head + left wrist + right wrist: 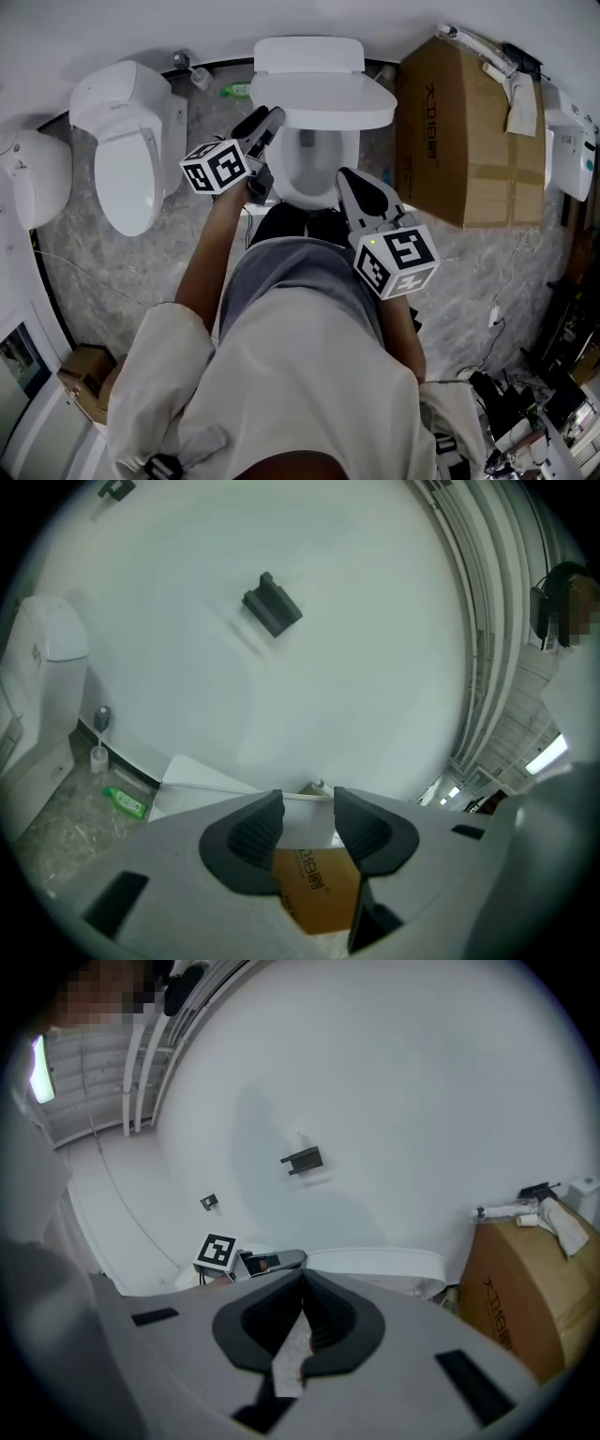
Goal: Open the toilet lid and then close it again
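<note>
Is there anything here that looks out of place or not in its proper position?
Yes. A large cardboard box stands close beside the toilet, which is odd for a bathroom. To the left of the toilet's tank, a small green bottle lies on its side on the floor.

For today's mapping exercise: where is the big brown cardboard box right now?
In the head view the brown cardboard box stands on the floor at the right, beside the middle white toilet.

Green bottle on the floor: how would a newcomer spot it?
Find the toilet before the person, beside the cardboard box. On the floor left of its tank, by the wall, lies a small bottle: the only green thing, flat, unlike the upright brush nearby.
</note>
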### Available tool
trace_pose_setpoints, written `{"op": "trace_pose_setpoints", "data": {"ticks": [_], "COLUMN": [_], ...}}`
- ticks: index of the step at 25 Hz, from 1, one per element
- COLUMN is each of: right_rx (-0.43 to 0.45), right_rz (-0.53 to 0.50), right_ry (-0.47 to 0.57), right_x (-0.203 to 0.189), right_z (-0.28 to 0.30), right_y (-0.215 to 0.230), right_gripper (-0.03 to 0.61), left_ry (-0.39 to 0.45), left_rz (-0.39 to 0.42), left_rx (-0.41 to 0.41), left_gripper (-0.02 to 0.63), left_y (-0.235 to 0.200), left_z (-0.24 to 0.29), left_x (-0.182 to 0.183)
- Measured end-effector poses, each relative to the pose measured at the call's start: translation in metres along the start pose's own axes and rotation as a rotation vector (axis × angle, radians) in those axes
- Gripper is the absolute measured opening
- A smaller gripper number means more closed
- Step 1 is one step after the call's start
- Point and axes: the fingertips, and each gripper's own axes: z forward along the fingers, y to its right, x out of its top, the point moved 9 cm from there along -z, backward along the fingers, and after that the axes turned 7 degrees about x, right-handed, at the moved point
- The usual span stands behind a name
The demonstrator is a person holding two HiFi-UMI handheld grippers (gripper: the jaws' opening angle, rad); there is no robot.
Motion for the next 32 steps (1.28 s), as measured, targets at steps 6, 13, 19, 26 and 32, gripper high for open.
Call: {"op": "trace_pose_setpoints", "data": {"ticks": [6,13,19,26,32], "right_rx": [-0.013,-0.024,-0.054,-0.071,-0.080], "right_rz": [0.003,0.007,0.020,0.025,0.031], "right_ry": [0.002,0.006,0.018,0.022,0.023], "right_x": [0.003,0.007,0.011,0.015,0.018], "right_z": [0.004,0.009,0.007,0.008,0.010], "right_y": [0.002,0.004,0.014,0.018,0.023], "right_gripper": [0.011,0.011,0.011,0.011,0.011], "left_ry": [0.023,0.064,0.102,0.124,0.142], "left_rz": [0.031,0.039,0.054,0.066,0.069], "left_rx": [0.015,0.016,0.031,0.015,0.019], "left_gripper": [0.143,0.127,0.125,0.124,0.124], "left_y": [0.000,0.000,0.001,0.001,0.000], "left_z": [0.011,0.024,0.037,0.053,0.067], "left_x": [0.017,0.038,0.055,0.079,0.095]}}
